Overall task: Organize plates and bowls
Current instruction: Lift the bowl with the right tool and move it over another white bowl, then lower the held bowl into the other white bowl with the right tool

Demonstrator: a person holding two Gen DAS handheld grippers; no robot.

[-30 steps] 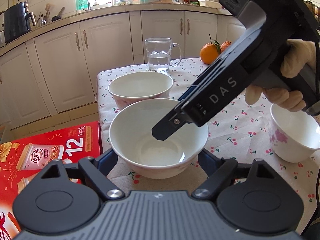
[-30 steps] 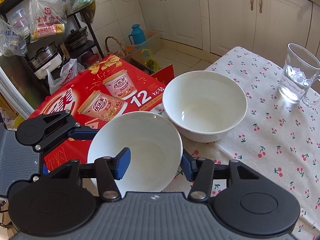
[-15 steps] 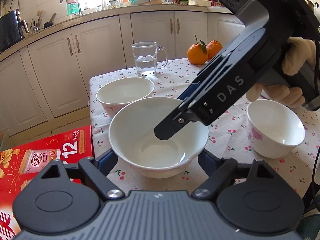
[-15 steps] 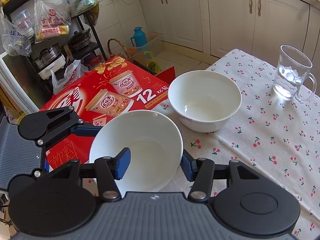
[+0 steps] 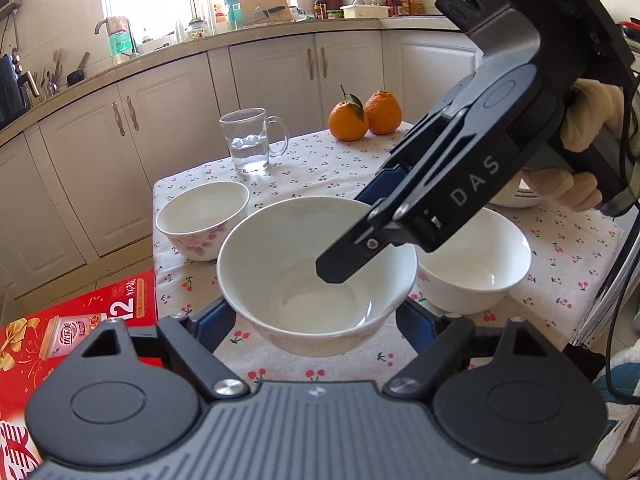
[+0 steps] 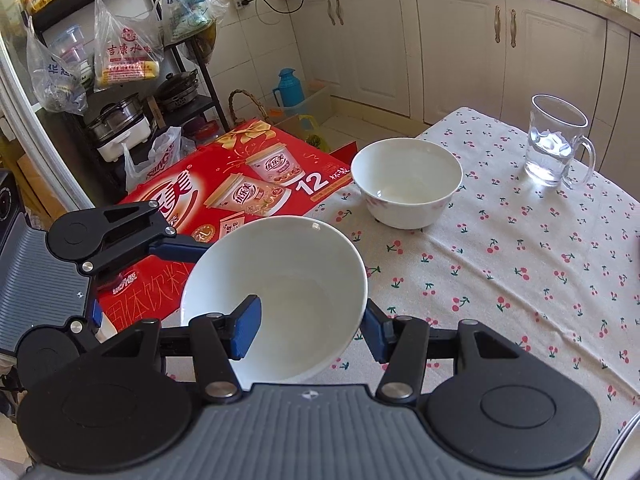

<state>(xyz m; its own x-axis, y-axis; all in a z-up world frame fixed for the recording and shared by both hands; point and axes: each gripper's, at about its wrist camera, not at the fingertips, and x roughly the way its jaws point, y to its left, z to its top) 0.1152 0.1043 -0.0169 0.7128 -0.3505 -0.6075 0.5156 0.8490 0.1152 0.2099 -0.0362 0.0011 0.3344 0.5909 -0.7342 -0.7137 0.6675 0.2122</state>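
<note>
Tablecloth (image 5: pixel 328 168), 3 bowls, water-filled mug (image 5: pixel 250 140)

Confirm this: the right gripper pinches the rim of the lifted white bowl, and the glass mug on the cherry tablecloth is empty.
Not quite: the glass mug holds water, as the right wrist view shows. The rest stands: the right gripper pinches the rim of the lifted white bowl, one finger inside and one outside, and the mug stands on the cherry tablecloth.

Both wrist-mounted, close above the table's near-left corner; sharing the held white ceramic bowl (image 5: pixel 316 280) (image 6: pixel 280 292), facing crosswise.
</note>
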